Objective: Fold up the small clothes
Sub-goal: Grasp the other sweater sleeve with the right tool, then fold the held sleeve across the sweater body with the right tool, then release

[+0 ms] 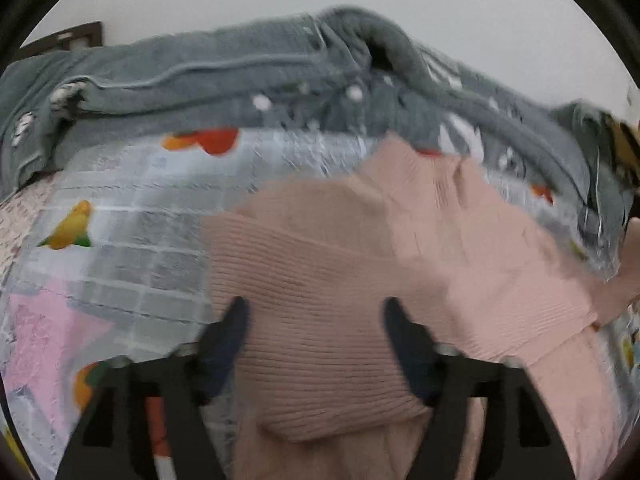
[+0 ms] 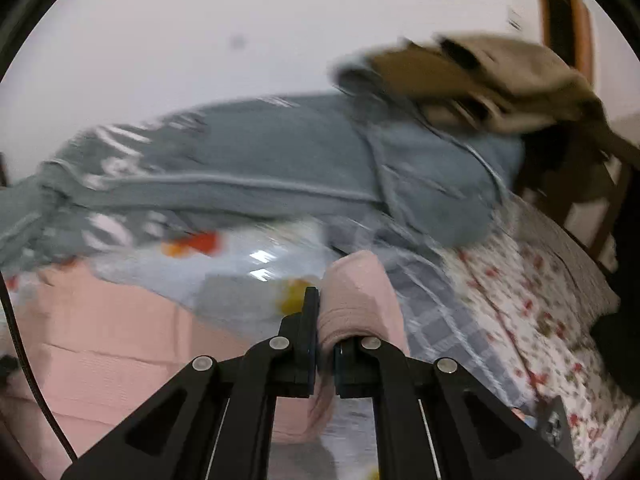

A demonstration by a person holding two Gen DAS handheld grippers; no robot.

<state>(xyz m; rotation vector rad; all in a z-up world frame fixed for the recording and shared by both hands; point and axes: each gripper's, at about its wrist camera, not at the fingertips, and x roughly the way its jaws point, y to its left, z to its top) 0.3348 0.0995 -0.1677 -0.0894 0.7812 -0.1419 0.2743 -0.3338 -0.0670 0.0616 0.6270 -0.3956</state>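
— Between the right gripper's [image 2: 325, 344] pads, what's caught?
— A fold of the pink ribbed knit garment [image 2: 356, 300], pinched tight and lifted off the plastic sheet [image 2: 248, 280].
— And the left gripper [image 1: 316, 312]?
— Spread wide over the same garment [image 1: 320, 288], pads not pressing it.
— Where does the garment lie?
— On the bird-print sheet [image 1: 132, 248] over the bed; a grey blanket [image 1: 200, 80] is bunched along the far edge, brown clothes [image 2: 480, 76] piled at its right corner.
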